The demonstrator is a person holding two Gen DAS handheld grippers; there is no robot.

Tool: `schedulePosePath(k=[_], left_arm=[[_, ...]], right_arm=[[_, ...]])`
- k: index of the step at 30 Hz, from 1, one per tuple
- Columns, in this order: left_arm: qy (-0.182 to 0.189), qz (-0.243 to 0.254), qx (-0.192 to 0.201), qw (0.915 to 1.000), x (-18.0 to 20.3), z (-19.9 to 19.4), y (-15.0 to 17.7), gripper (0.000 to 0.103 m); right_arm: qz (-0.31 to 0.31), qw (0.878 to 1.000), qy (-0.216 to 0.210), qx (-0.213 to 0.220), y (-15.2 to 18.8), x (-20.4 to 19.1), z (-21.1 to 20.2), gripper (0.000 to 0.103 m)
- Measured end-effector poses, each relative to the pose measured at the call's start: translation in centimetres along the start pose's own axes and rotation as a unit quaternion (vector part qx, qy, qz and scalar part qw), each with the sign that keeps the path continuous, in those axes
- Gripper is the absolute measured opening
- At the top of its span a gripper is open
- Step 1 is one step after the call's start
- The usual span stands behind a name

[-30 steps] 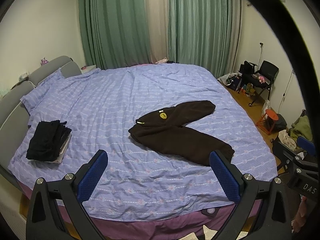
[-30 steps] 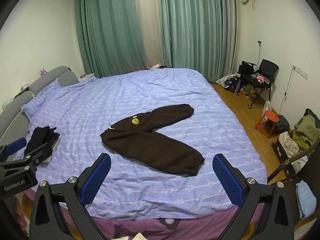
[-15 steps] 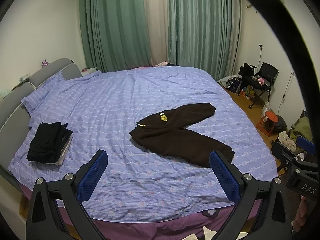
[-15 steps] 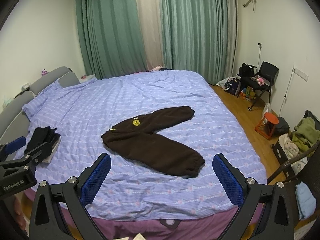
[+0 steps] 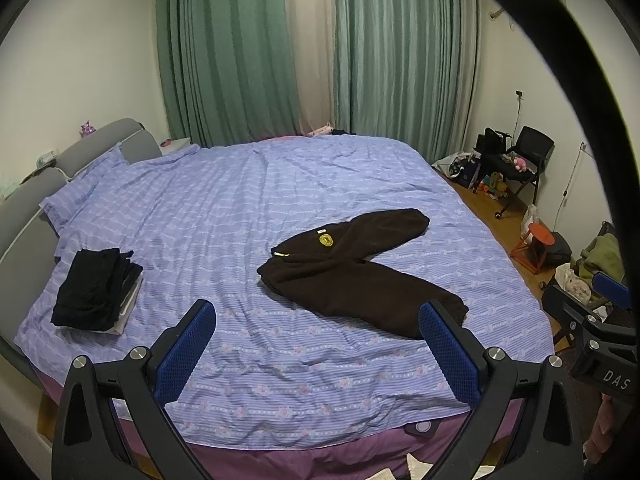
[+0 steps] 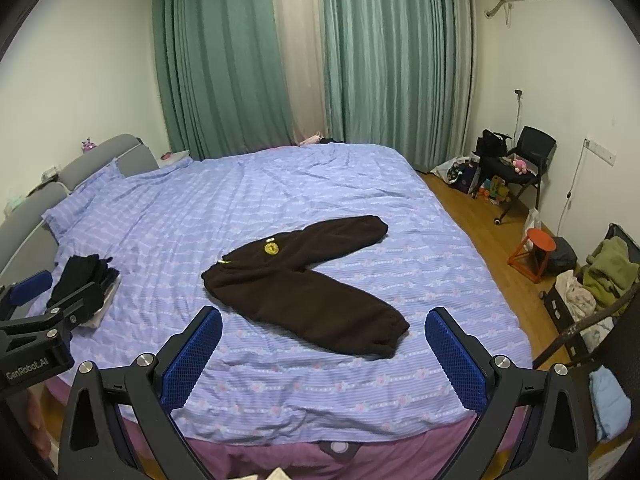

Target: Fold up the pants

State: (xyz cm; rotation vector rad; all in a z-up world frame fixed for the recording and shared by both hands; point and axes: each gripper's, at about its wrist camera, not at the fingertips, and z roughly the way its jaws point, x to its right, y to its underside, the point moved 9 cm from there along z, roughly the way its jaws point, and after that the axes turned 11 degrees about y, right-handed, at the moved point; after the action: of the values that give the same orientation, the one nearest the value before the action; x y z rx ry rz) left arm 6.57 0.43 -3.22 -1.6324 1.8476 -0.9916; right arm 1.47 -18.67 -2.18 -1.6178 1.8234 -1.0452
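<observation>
While I hold both tools back at the foot of the bed, a folded stack of black clothes (image 5: 94, 294) sits at the far left on the lilac striped bedspread (image 5: 240, 208), close to the grey padded headboard (image 5: 24, 208). My left gripper (image 5: 316, 344) hangs above the bed's near edge with its blue-padded fingers (image 5: 184, 352) spread wide and nothing between them. Toward the middle of the bed lie the dark brown fleece pants (image 5: 352, 268), unfolded, legs splayed in a V, waistband and yellow round badge (image 5: 326, 240) pointing left. My right gripper (image 6: 324, 348) is likewise gaping and empty, well apart from the pants (image 6: 304, 284). Further right, on the wooden floor, stand an orange stool (image 6: 534, 254) and a black folding chair (image 6: 528, 160).
</observation>
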Motion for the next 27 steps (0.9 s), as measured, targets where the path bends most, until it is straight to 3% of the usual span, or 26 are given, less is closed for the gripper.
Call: schedulePosePath(k=[18,27], left_arm=[[0.016,0.016,-0.012,0.9997,-1.0,1.1,0.4,0.103],[0.027,0.019,-0.002,0.9994,-4.2,2.2,1.1,0.103]], right_arm=[[0.012,1.000,0.011,-0.016,0.3,-0.8,0.6,0.102],[0.037,0.998,0.029,-0.050,2.6,-2.8,2.0,0.102]])
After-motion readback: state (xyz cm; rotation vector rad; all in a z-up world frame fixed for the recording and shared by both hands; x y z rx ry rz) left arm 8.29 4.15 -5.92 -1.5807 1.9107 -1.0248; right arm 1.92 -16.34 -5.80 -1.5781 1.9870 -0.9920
